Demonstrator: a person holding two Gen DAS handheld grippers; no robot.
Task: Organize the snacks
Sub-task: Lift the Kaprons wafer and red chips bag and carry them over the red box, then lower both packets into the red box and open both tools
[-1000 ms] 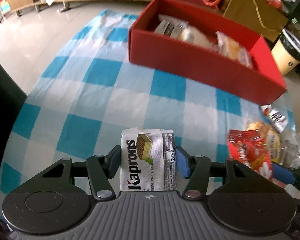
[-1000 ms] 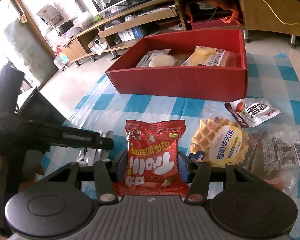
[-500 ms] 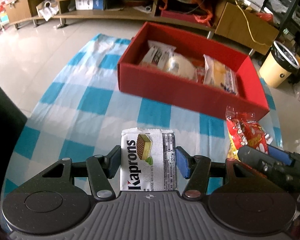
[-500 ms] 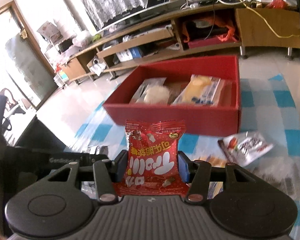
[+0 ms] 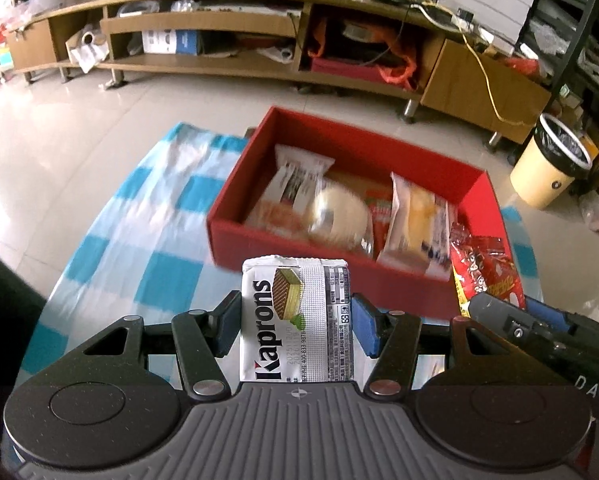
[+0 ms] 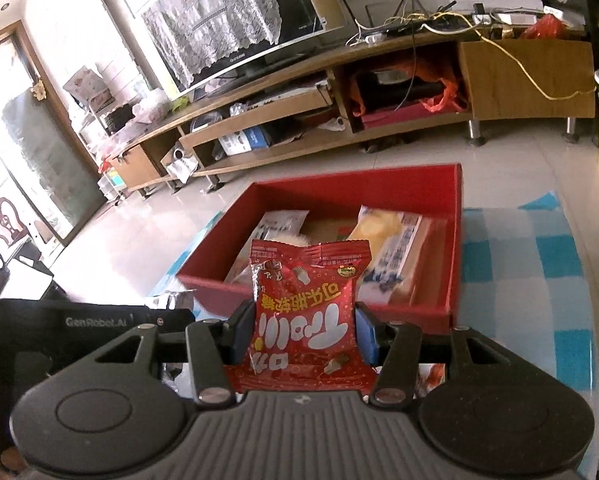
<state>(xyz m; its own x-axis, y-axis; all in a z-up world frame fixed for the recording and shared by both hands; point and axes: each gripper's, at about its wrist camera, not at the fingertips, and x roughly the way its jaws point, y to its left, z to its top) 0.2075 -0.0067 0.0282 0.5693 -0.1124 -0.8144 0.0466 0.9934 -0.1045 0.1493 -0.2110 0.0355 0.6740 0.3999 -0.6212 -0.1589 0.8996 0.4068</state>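
A: Reading off the left gripper [image 5: 297, 330] first: its jaws are clamped on a white wafer pack [image 5: 297, 320], held upright, with "Kaprons" in black running up its side, a wafer picture near the top, and small date digits and a barcode strip I can't make out.

B: And the right gripper [image 6: 299, 334]?

A: Its jaws pinch a red candy bag [image 6: 305, 312]. The big white Chinese characters appear upside down in the right wrist view; I can't read the small print.

B: Where is the box [image 5: 419, 280]?

A: Just beyond both packs, red and open-topped, on the blue-and-white checked cloth [image 5: 139, 240] over the table. Both snacks are in the air short of its near wall.

B: What's inside?

A: A white packet [image 5: 299, 176] with printing too blurred to read, a round pale bun [image 5: 339, 216], and a yellow cake in clear wrap [image 5: 415, 220].

B: Any other writing?

A: "GenRobot.AI" on the left gripper's black body [image 6: 95, 322], seen from the right wrist, and "DAS" at the edge of the left view.
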